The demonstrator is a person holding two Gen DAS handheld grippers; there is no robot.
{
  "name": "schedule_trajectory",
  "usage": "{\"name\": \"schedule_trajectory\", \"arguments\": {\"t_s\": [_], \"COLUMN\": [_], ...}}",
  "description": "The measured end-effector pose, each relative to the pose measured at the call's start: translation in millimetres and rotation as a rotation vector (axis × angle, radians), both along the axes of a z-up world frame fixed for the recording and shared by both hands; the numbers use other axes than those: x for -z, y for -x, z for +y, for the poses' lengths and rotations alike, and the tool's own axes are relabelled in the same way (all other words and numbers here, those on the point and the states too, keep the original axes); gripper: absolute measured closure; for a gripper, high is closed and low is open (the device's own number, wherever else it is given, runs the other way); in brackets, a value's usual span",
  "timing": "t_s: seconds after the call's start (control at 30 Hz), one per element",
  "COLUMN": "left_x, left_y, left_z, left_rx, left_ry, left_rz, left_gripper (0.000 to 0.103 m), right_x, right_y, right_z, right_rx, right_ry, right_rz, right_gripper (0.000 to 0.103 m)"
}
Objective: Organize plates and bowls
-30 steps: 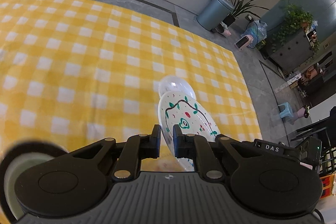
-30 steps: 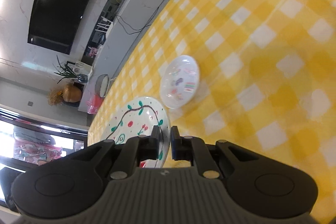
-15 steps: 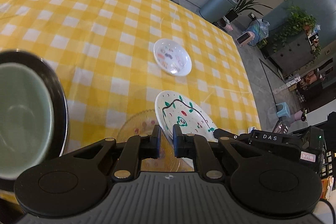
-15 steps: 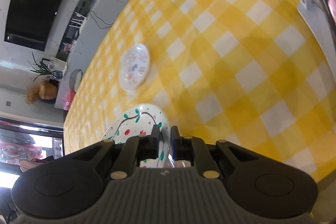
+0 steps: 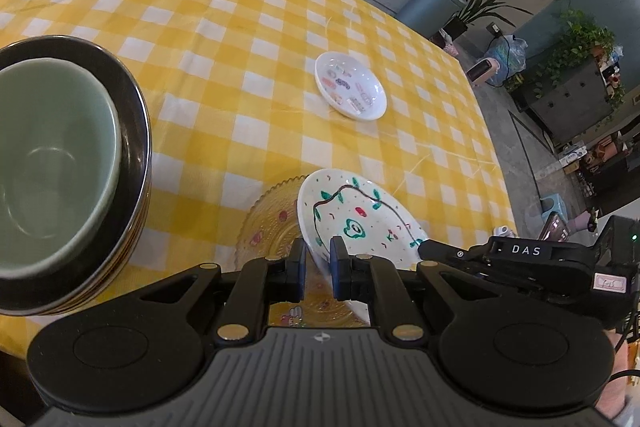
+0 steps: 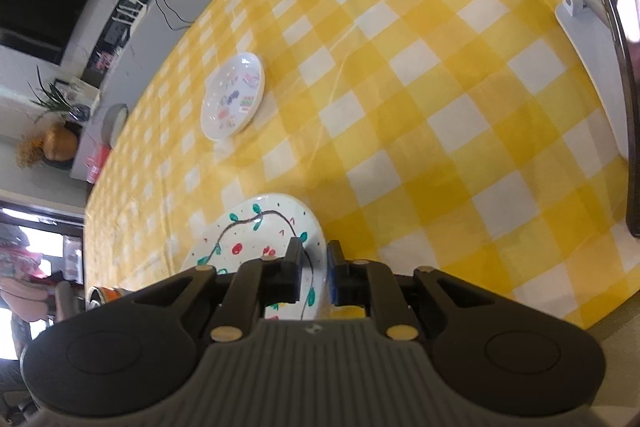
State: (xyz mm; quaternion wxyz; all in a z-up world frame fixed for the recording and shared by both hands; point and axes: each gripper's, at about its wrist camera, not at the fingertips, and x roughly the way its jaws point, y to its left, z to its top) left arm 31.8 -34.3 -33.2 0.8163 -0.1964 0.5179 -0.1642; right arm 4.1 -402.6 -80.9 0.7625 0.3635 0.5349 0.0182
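A white plate painted with a vine and red and green dots (image 5: 360, 219) is held tilted on edge above a clear amber glass plate (image 5: 272, 231). My left gripper (image 5: 317, 267) is shut on its near rim. My right gripper (image 6: 313, 273) is shut on the same plate (image 6: 248, 247) at the opposite rim; it also shows in the left wrist view (image 5: 500, 255). A small white dish with coloured pictures (image 5: 350, 91) lies flat farther out, seen too in the right wrist view (image 6: 234, 101). A green bowl (image 5: 48, 163) sits on a stack of dark plates (image 5: 136, 155) at the left.
The table carries a yellow and white checked cloth (image 5: 224, 27). Its far edge drops to a grey floor with a bin (image 5: 432, 3) and potted plants. A dark plate rim (image 6: 624, 75) fills the right of the right wrist view.
Both grippers have carried the painted plate back toward the near edge, over the amber glass plate. The green bowl and dark plate stack have come into the left wrist view.
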Motion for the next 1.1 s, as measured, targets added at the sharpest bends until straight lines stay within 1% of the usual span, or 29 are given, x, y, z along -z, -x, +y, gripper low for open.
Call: {"name": "schedule_trajectory", "arguments": {"t_s": [0.47, 0.6, 0.7, 0.83, 0.97, 1.1], "left_x": [14, 13, 13, 17, 15, 14], "left_y": [10, 13, 16, 19, 22, 25], "left_z": [4, 7, 9, 7, 5, 1], "left_rx": [-0.012, -0.026, -0.027, -0.030, -0.032, -0.032], "left_ry": [-0.039, -0.070, -0.077, -0.112, -0.155, -0.207], "left_rz": [0.015, 0.000, -0.004, -0.014, -0.050, -0.077], "left_gripper": [0.090, 0.090, 0.090, 0.090, 0.090, 0.094], "right_x": [-1, -3, -5, -5, -4, -2], "right_y": [0, -1, -1, -2, -4, -6], "right_z": [14, 25, 33, 40, 48, 55], "right_rx": [-0.087, -0.155, -0.188, -0.220, -0.257, -0.282], "right_ry": [0.067, 0.094, 0.129, 0.164, 0.189, 0.214], "right_rz": [0.013, 0.009, -0.006, -0.011, -0.006, 0.000], "right_gripper": [0.087, 0.086, 0.085, 0.084, 0.082, 0.082]}}
